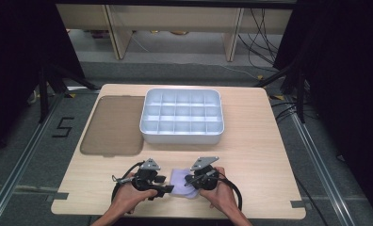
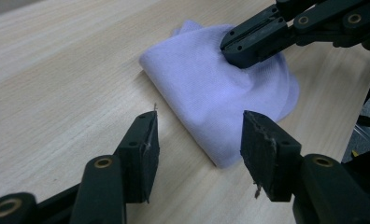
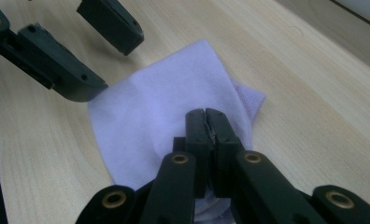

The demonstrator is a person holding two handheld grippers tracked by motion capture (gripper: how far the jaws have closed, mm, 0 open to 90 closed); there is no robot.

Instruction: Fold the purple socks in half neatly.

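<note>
A folded lavender cloth (image 1: 181, 178) (image 2: 206, 88) (image 3: 155, 107) lies on the wooden table near its front edge, between my two grippers. My left gripper (image 1: 164, 187) (image 2: 199, 140) stands open, its jaws low over the table and straddling the cloth's near corner without touching it; the same gripper (image 3: 109, 65) appears at the top left of the right gripper view. My right gripper (image 1: 188, 181) (image 3: 205, 114) (image 2: 237, 51) is shut, its tips pinching a fold on the cloth's far side, where the fabric puckers. A hand holds each gripper.
A white tray (image 1: 181, 137) divided into several compartments stands at the middle back of the table. A brownish translucent lid (image 1: 113, 125) lies flat to its left. The table's front edge runs just behind the hands.
</note>
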